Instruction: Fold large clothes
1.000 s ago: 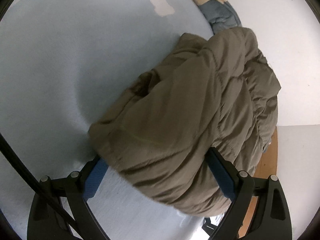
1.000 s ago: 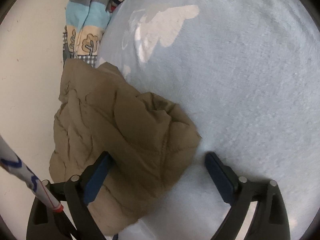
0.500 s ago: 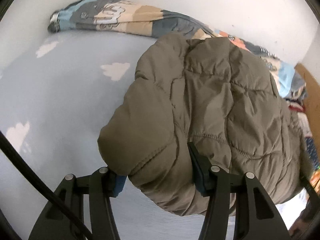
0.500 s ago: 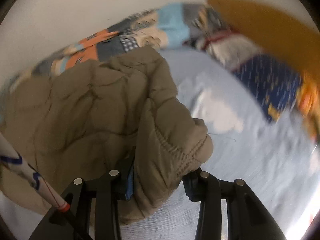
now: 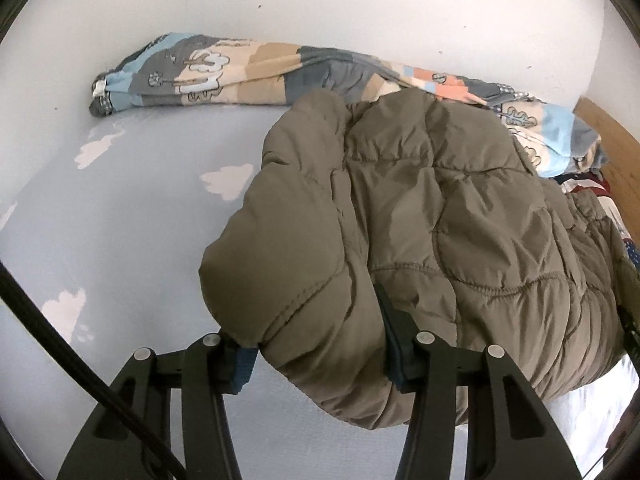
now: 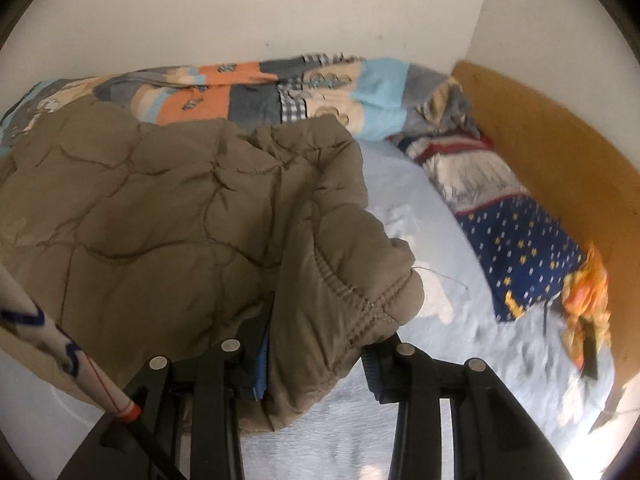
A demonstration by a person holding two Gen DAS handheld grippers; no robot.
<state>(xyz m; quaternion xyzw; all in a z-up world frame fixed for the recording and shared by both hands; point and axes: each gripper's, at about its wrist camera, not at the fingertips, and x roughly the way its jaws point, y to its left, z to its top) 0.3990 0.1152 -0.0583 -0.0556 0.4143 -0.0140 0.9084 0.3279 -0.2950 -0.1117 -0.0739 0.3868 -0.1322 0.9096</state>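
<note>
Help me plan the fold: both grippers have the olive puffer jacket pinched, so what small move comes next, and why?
Probably carry both held edges forward and lower them. The left gripper and right gripper each clamp a bunched edge of the jacket, which is lifted and crumpled over the blue sheet, not flat.

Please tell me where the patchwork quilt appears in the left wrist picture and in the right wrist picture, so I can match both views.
Left wrist: the patchwork quilt runs along the white wall across the top, from upper left to the right edge, behind the olive puffer jacket.
Right wrist: the quilt lies across the upper middle, again against the wall, behind the jacket.
Shared landmark: the jacket's top edge overlaps the quilt in both views.
</note>
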